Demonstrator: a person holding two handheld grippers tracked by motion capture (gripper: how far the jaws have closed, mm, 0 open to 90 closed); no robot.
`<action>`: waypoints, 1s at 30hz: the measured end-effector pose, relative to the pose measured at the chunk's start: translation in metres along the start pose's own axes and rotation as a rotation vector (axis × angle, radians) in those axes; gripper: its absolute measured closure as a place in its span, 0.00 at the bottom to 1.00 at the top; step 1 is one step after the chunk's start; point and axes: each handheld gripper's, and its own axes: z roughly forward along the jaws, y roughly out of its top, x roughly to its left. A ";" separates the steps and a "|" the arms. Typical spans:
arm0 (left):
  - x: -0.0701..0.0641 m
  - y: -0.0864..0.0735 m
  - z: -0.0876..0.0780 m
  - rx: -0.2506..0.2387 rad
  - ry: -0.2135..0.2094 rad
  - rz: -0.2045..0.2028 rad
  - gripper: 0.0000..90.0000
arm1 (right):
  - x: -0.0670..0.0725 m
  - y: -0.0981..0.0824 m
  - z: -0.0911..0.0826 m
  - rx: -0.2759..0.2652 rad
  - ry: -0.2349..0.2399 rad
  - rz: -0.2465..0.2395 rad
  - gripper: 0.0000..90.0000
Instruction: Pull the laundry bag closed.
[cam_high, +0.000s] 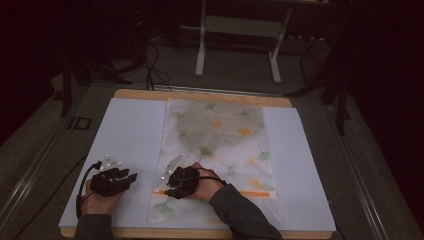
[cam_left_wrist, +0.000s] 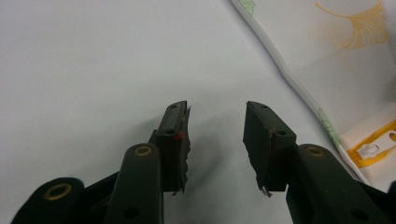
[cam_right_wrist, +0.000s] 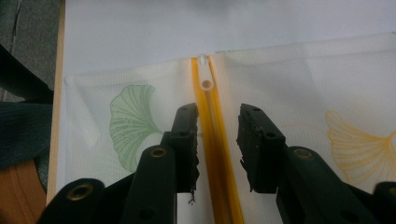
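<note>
Mesh zipper bag (cam_high: 220, 150) with a ginkgo-leaf print lies flat on the white sheet (cam_high: 130, 140) that covers the wooden table (cam_high: 200, 95), roughly centred, long axis running away from the person. Something dark and rounded sits inside its far half; can't tell what. Orange zipper (cam_high: 250, 193) runs across the bag near the person's edge. Right gripper (cam_high: 172, 186) is over the near-left part of the bag, right on the zipper line, forearm in a dark sleeve (cam_high: 240, 210) coming in from the bottom. In the right gripper view the jaws straddle the orange zipper (cam_right_wrist: 215, 154), one each side, with a clear gap to the tape, so nothing is pinched. The white zipper pull (cam_right_wrist: 204, 77) lies just ahead of the fingertips (cam_right_wrist: 187, 116), at the bag's edge where the zipper ends. Left gripper (cam_high: 131, 177) rests on the bare white sheet to the left of the bag, near it but apart. The left gripper view shows its jaws spread wide with only white sheet (cam_left_wrist: 93, 60) between them, holding nothing; the bag's edge (cam_left_wrist: 299, 79) and the zipper end with white pull (cam_left_wrist: 371, 150) sit off to one side.
</note>
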 end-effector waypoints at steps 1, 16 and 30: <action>0.000 0.000 0.000 0.001 0.000 0.000 0.67 | 0.000 0.001 0.001 0.000 0.000 -0.003 0.76; 0.000 0.000 0.000 0.000 0.001 0.000 0.67 | 0.003 0.010 0.014 0.014 0.018 -0.022 0.81; 0.000 0.000 0.000 0.003 0.004 0.004 0.66 | 0.004 0.017 0.024 0.031 0.020 -0.033 0.87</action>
